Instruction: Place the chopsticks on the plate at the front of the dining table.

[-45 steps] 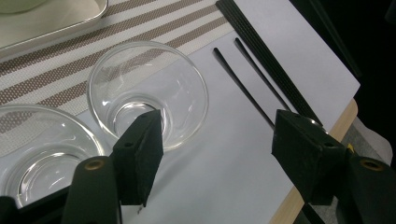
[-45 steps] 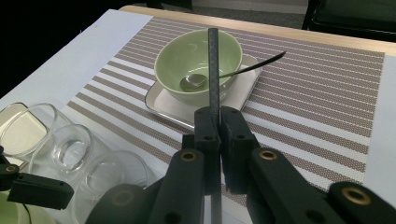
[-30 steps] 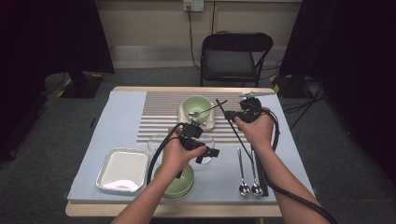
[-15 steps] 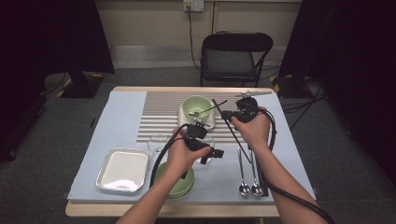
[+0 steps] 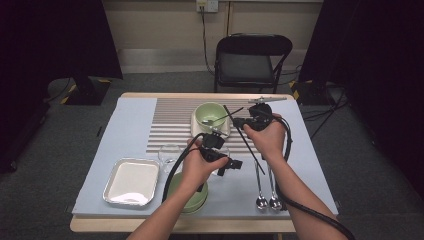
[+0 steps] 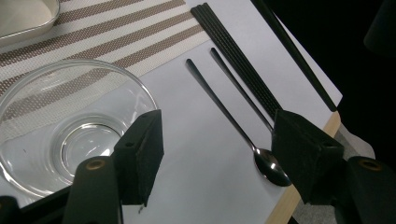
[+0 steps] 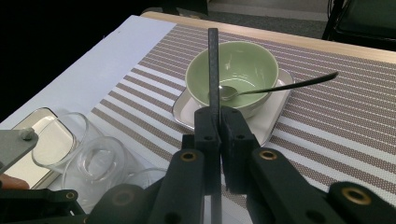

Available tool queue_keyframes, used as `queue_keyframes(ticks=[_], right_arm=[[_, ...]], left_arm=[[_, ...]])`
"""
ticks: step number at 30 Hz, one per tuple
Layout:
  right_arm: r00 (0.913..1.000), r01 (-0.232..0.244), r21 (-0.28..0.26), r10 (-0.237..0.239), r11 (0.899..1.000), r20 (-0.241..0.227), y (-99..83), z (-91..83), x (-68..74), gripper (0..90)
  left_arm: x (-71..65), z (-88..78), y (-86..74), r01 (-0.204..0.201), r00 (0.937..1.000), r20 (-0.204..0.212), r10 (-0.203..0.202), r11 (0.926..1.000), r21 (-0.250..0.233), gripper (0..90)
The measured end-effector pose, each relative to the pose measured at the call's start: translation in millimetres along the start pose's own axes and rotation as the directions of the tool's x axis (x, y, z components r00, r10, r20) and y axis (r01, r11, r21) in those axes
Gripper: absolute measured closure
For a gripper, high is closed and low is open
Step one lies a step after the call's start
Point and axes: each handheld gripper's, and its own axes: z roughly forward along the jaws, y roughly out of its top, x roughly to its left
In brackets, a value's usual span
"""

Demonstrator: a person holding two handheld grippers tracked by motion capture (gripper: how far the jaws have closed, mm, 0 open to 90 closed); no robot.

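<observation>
Your right gripper [image 7: 219,123] is clenched on a single black chopstick [image 7: 213,65], which rises straight up from between the pressed jaws in the right gripper view and crosses in front of the green bowl [image 7: 232,74]. That bowl sits just beyond the jaws on a small square white dish [image 7: 275,116], and a spoon [image 7: 275,88] rests in it with its handle running out over the rim to the jaws' right. To the lower left of this claw stand two clear glasses [image 7: 81,149] and the corner of a metal tray [image 7: 28,161]. In the high view the same chopstick [image 5: 245,140] slants from above the right gripper [image 5: 239,122] down toward you, passing beside your hand. Your left gripper [image 6: 217,151] is released, its jaws standing wide apart with nothing between them but bare table mat. Just outside its left jaw sits a clear glass bowl [image 6: 56,126], close to the pad; whether they touch I cannot tell. Ahead of the jaws and toward the right one lie two long-handled spoons [image 6: 233,116], side by side, one bowl end lying near the right pad. Beyond them, farther from the claw, lies a bundle of black chopsticks [image 6: 238,60] running parallel to the spoons. In the high view the left gripper [image 5: 231,163] hovers between the glass bowl [image 5: 220,152] and the spoons [image 5: 265,185], with a second green bowl [image 5: 192,197] lying under your left wrist.
</observation>
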Motion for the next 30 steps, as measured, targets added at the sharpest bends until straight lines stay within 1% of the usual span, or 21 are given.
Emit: queue_keyframes(ticks=[8, 10, 11, 12, 17, 18, 19, 20, 21, 22, 23, 24, 26, 29, 30], right_arm=[[0.9999, -0.002, -0.001, 0.002, 1.0, -0.011, 1.3, 2.7, 4.3, 86.6], [1.0, 0.001, -0.001, -0.001, 1.0, -0.01, 1.3, 3.3, 5.2, 86.6], [0.9999, 0.003, 0.0, -0.003, 1.0, -0.01, 1.3, 3.6, 5.4, 86.6], [0.9999, 0.003, 0.0, -0.003, 1.0, -0.01, 1.3, 3.6, 5.4, 86.6], [0.9999, -0.003, -0.002, 0.003, 1.0, -0.01, 1.0, 5.3, 5.6, 86.6], [0.9999, -0.003, -0.002, 0.003, 1.0, -0.01, 1.0, 5.3, 5.6, 86.6], [0.9999, -0.005, -0.002, 0.005, 1.0, -0.011, 1.0, 5.6, 5.9, 86.6], [0.9998, -0.008, -0.005, 0.008, 1.0, -0.016, 1.2, 6.3, 6.3, 86.6], [0.9998, -0.008, -0.005, 0.008, 1.0, -0.016, 1.2, 6.3, 6.3, 86.6], [0.9998, -0.009, -0.005, 0.009, 1.0, -0.016, 1.3, 6.5, 6.6, 86.6], [0.9997, -0.014, -0.005, 0.014, 1.0, -0.02, 1.7, 7.0, 7.6, 86.5], [0.9997, -0.014, -0.005, 0.014, 1.0, -0.02, 1.7, 7.0, 7.6, 86.5], [0.9997, -0.013, -0.005, 0.013, 1.0, -0.02, 2.4, 7.5, 8.6, 86.6], [0.9996, -0.013, -0.005, 0.013, 1.0, -0.026, 3.6, 8.6, 10.8, 86.6], [0.9996, -0.013, -0.005, 0.013, 1.0, -0.026, 3.6, 8.6, 10.8, 86.6]], left_arm=[[-0.8, 1.9, 1.0, 0.018, 0.9998, 0.01, -0.017, 0.9997, -0.019, 35.1], [-1.0, 2.0, 1.6, 0.029, 0.9995, 0.014, -0.029, 0.999, -0.034, 35.6], [-1.0, 2.0, 1.6, 0.029, 0.9995, 0.014, -0.029, 0.999, -0.034, 36.0], [-1.3, 2.4, 1.8, 0.04, 0.999, 0.021, -0.039, 0.9982, -0.046, 36.0], [-2.5, 2.8, 3.6, 0.067, 0.9965, 0.055, -0.063, 0.9956, -0.066, 37.5], [-2.5, 2.8, 3.6, 0.067, 0.9965, 0.055, -0.063, 0.9956, -0.066, 38.5], [-2.9, 3.3, 3.9, 0.072, 0.9958, 0.062, -0.067, 0.9949, -0.071, 38.5], [-3.8, 4.5, 4.3, 0.089, 0.9941, 0.07, -0.083, 0.9925, -0.084, 39.6], [-3.8, 4.5, 4.3, 0.089, 0.9941, 0.07, -0.083, 0.9925, -0.084, 40.4], [-3.8, 4.9, 4.7, 0.097, 0.9928, 0.079, -0.091, 0.9915, -0.086, 40.4], [-3.7, 5.7, 5.3, 0.109, 0.9914, 0.083, -0.102, 0.9895, -0.094, 43.0], [-3.7, 5.7, 5.3, 0.109, 0.9914, 0.083, -0.102, 0.9895, -0.094, 45.0], [-4.9, 7.1, 6.1, 0.129, 0.9881, 0.098, -0.119, 0.9864, -0.102, 45.9], [-7.7, 9.9, 6.9, 0.141, 0.9854, 0.111, -0.129, 0.9839, -0.11, 51.2], [-7.7, 9.9, 6.9, 0.141, 0.9854, 0.111, -0.129, 0.9839, -0.11, 52.2]])
